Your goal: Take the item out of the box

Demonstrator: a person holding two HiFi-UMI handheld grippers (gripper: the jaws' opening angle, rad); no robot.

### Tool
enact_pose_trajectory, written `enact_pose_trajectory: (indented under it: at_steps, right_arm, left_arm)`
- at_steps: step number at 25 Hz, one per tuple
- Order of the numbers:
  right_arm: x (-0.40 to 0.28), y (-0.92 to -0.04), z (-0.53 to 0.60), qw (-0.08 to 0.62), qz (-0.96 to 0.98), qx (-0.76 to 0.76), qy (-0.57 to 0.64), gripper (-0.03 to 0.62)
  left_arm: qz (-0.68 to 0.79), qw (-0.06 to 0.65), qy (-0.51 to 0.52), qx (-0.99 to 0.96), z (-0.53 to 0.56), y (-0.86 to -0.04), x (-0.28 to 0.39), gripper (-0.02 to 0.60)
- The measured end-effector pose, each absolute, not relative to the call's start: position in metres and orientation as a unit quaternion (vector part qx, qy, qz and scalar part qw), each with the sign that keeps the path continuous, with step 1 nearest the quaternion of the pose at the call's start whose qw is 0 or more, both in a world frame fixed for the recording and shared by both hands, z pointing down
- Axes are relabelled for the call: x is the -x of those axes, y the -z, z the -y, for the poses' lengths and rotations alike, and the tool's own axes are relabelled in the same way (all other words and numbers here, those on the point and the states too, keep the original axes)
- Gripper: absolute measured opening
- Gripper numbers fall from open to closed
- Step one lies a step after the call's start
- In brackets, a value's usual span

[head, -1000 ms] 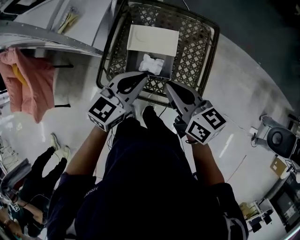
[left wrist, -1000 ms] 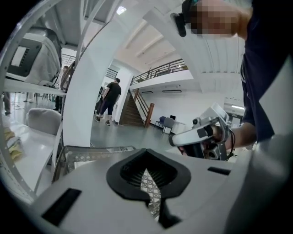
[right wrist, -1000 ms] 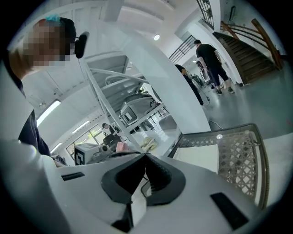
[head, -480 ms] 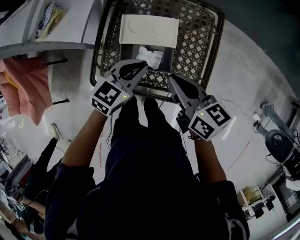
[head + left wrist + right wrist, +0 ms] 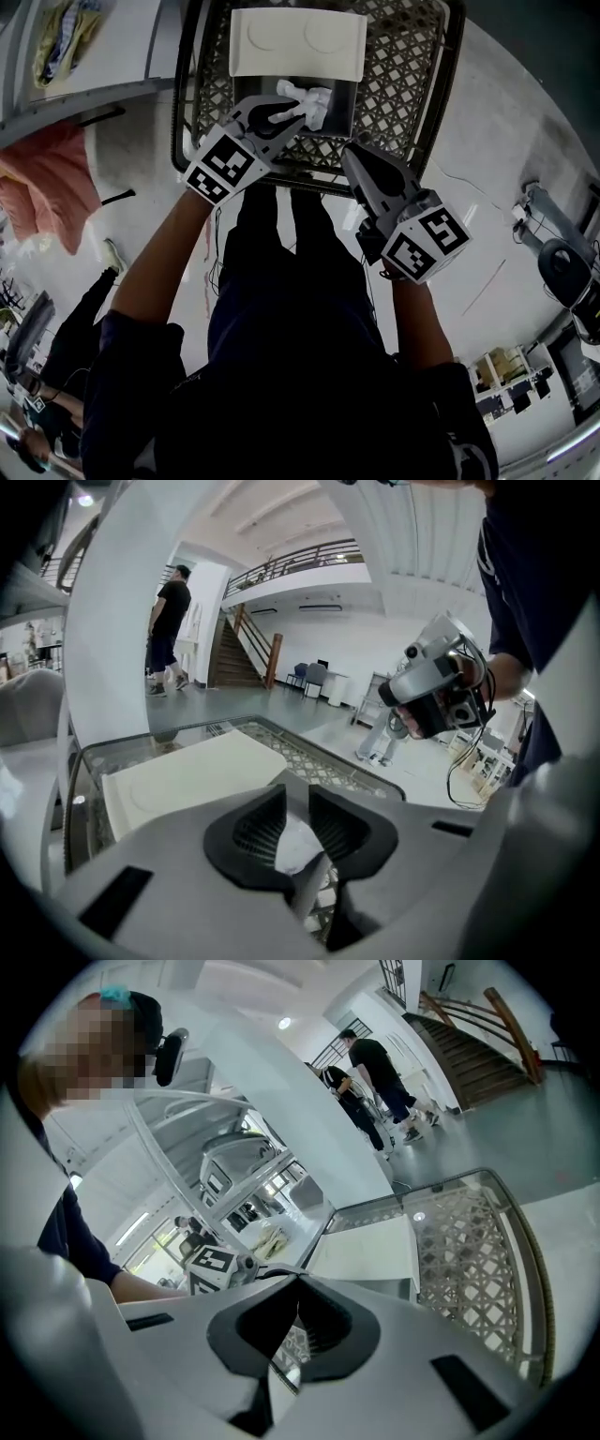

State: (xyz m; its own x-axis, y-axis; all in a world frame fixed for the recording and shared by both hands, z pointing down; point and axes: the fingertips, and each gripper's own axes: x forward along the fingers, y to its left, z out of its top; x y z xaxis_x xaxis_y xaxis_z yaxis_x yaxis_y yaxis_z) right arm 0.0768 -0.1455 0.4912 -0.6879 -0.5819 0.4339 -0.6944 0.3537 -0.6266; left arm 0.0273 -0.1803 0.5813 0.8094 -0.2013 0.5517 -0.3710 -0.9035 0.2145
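1. Dark metal lattice basket (image 5: 394,66) on a pale floor (image 5: 487,112), far rim cut off at the picture's top edge.
2. Open white cardboard box (image 5: 298,42) inside the basket, lid flipped back, two round shapes pressed into it.
3. Left claw (image 5: 289,114), black-and-white square marker on its cube, reaching into the box; jaws just been opening, now spread, crumpled white item (image 5: 314,98) showing in the gap.
4. Right claw (image 5: 349,150) by the basket's near rim, pressed together, pinching nothing.
5. Crumpled white item lying in the box, lumpy and folded, partly covered by the left claw; material hard to make out.
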Motion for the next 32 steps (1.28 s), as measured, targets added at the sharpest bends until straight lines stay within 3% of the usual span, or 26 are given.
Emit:
enact_pose_trajectory:
  at_steps: [14,28,32]
  right_arm:
    - [-0.089,-0.532,0.153,0.075,0.797,-0.405,-0.442,0.025]
    - [-0.102,-0.541,0.153,0.080,0.785,-0.415,-0.453,0.025]
    - [-0.103,-0.541,0.155,0.079,0.785,-0.415,-0.454,0.025]
  left_arm:
    - [0.049,0.051,-0.424,-0.903,0.178,-0.665,-0.034,0.124]
    - [0.011,0.008,-0.509,-0.861,0.172,-0.708,-0.034,0.121]
    - [0.007,0.009,-0.520,-0.854,0.171,-0.711,-0.034,0.092]
